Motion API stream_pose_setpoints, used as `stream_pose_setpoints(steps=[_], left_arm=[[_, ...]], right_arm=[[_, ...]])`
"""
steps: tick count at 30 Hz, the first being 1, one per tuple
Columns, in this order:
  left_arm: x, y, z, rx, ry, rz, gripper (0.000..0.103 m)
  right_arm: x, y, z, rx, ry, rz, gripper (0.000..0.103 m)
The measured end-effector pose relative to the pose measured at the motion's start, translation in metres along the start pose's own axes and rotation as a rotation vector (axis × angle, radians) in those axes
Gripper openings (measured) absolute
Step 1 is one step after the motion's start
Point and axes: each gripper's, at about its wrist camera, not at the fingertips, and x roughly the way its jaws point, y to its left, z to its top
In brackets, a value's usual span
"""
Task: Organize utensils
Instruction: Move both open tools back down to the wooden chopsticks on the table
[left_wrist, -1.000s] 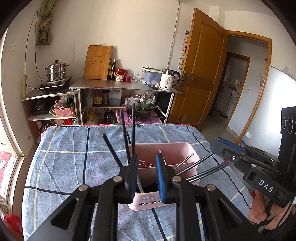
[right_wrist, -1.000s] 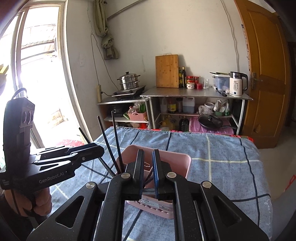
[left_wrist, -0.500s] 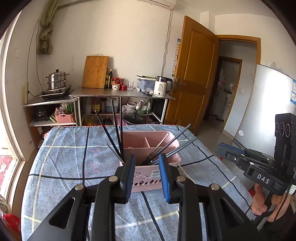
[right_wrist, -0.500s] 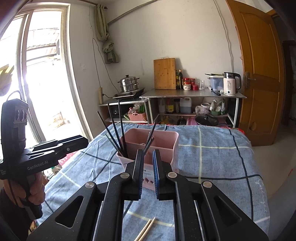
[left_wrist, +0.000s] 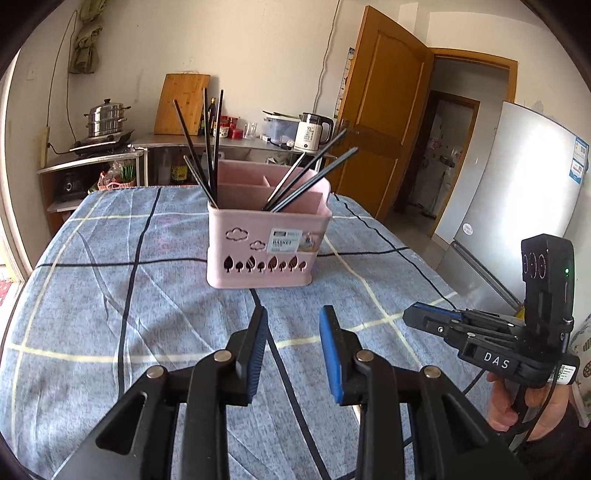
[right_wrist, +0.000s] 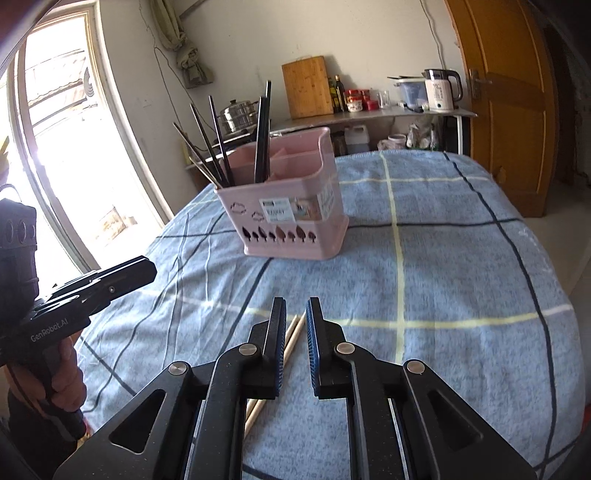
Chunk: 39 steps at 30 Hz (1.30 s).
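At the far left of the right wrist view the left hand-held gripper (right_wrist: 146, 267) shows from the side, its body marked "GenRobot.AI", held in a hand (right_wrist: 62, 384). In its own view, the left hand-held gripper (left_wrist: 293, 334) hovers over the blue checked cloth (left_wrist: 110, 295), jaws apart with nothing between them; they have just been opening.

Further right stands the pink utensil basket (left_wrist: 267, 247), upright on the cloth, well ahead of both tools. Its front sticker reads "BASKET"; the smaller print is too fine to make out. Cut-out clouds and a row of leaf shapes decorate the same wall. One bunch of dark chopsticks (left_wrist: 207, 147) stands in its left compartment, long axes near vertical and tips fanning upward. A second bunch of dark chopsticks (left_wrist: 314, 173) sits in the front right compartment, leaning up and to the right.

Next comes the right hand-held gripper (right_wrist: 295, 332), jaws parted a little and gripping nothing. Below it a pair of light wooden chopsticks (right_wrist: 291, 339) lies flat on the cloth, long axis running diagonally from near left to far right, the far ends pointing roughly toward the basket. They show through the narrow gap and just beside the left finger; whether the pads touch them cannot be told.

At the far right of the left wrist view the right hand-held gripper bears the letters "DAS".
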Motion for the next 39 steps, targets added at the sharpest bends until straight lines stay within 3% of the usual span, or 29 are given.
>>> stream_pose_setpoints(steps=[19,27,34,39], left_arm=[[0.002,0.009,-0.034,-0.066,0.053,-0.022,0.03],[0.009,0.008,-0.038,-0.072,0.076,-0.029,0.031],[0.021,0.0,-0.042,-0.069,0.109,-0.05,0.031],[0.022,-0.002,-0.041,-0.061,0.114,-0.045,0.031]], right_arm=[[0.056,0.024,-0.038,-0.049,0.216,-0.042,0.011],[0.056,0.02,-0.04,-0.047,0.228,-0.043,0.012],[0.064,0.03,-0.034,-0.073,0.259,-0.101,0.013],[0.057,0.019,-0.038,-0.064,0.25,-0.066,0.009]])
